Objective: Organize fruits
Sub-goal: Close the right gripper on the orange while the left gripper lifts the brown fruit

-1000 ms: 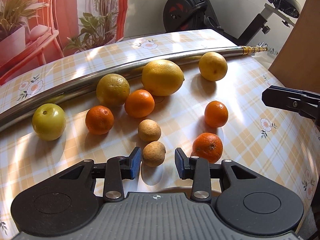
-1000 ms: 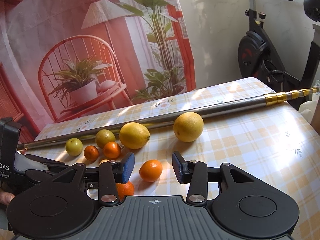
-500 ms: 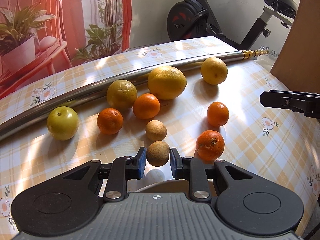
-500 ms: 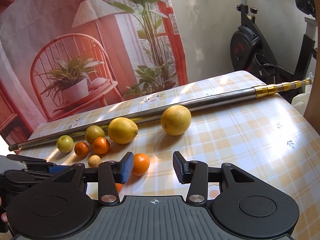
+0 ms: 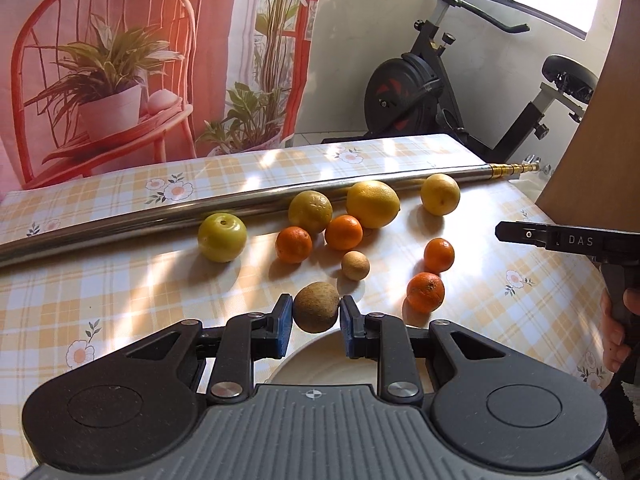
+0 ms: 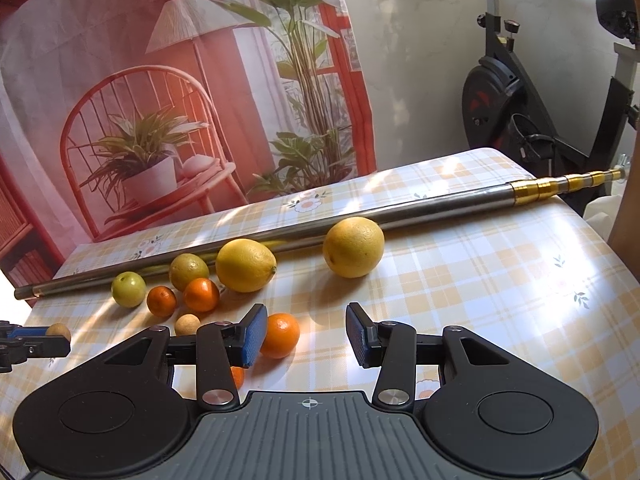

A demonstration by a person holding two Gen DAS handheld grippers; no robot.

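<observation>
The left gripper (image 5: pixel 316 316) has its jaws clamped on a small round brown fruit (image 5: pixel 316 306), lifted above a white plate (image 5: pixel 320 364) on the checked-cloth bench (image 5: pixel 120 280). The right gripper (image 6: pixel 307 338) hangs with jaws wide apart, empty, a small orange mandarin (image 6: pixel 281 335) just beyond its left finger.

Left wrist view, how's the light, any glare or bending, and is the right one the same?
Left wrist view: hard sunlight, white glare on the glossy plaid tablecloth; the small brown round fruit in the left gripper is shaded in front; fisheye bows the long steel pole. Right wrist view: similar glare patches, sharp shadows beside the large yellow citrus.
</observation>
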